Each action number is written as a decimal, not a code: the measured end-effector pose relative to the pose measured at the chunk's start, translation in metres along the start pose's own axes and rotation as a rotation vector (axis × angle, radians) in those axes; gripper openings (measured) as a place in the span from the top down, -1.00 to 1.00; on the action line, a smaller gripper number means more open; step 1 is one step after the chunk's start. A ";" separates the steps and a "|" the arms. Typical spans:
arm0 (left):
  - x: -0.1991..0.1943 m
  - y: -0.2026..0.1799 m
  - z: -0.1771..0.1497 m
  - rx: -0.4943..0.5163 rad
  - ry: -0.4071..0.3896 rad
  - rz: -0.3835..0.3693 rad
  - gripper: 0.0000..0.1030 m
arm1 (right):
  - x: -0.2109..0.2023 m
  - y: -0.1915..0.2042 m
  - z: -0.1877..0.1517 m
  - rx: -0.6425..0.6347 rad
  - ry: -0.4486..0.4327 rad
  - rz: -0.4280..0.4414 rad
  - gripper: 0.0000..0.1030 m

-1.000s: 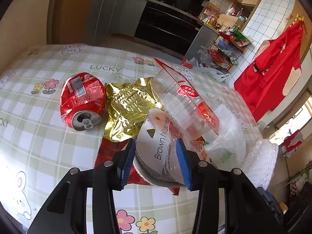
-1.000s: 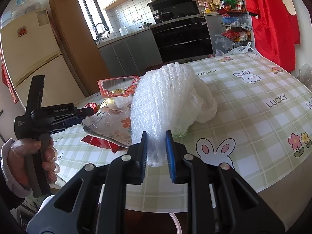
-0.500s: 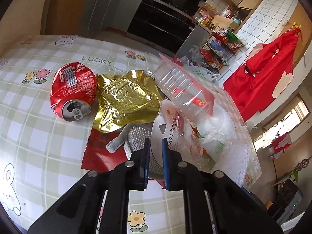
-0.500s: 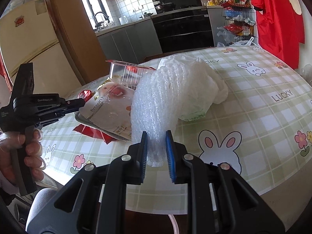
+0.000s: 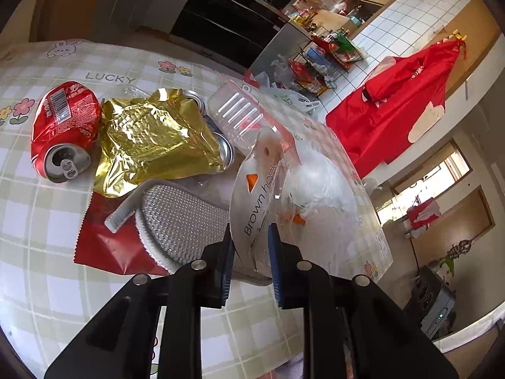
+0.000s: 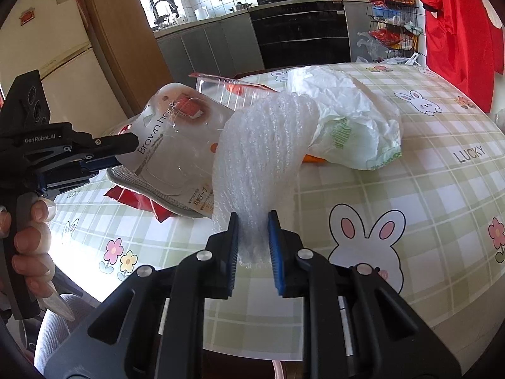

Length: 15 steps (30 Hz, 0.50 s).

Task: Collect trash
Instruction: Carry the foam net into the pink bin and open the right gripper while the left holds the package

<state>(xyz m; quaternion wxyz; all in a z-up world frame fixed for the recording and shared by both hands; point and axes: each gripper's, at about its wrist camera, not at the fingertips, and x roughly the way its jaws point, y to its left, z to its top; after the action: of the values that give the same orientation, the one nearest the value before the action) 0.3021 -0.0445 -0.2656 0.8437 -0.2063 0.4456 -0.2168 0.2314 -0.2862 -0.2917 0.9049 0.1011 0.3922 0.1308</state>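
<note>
Holding two pieces: left gripper (image 5: 249,246) fingers clamped on hook packaging (image 5: 257,203), right gripper (image 6: 252,237) fingers on bubble wrap (image 6: 262,158); crushed can (image 5: 61,129) and gold foil wrapper (image 5: 151,139) lay uncollected, left of frame.

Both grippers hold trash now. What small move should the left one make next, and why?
Probably lift the left gripper a little: its fingers are closed on the Brown hook package, whose far end lies against the mesh pad.

Checked tablecloth (image 6: 442,189), red apron (image 5: 394,94)

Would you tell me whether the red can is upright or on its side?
On its side: the red can lies dented on the table, its opened top facing the camera.
</note>
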 end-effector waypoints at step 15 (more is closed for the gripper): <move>-0.075 -0.055 -0.016 0.158 -0.212 -0.018 0.98 | -0.059 0.007 0.014 0.002 -0.111 0.015 0.58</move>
<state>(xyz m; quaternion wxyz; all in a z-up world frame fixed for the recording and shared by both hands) 0.2409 -0.0514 -0.1942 0.8977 -0.1648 0.3338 -0.2357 0.2017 -0.2988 -0.2405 0.9241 0.1120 0.3407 0.1316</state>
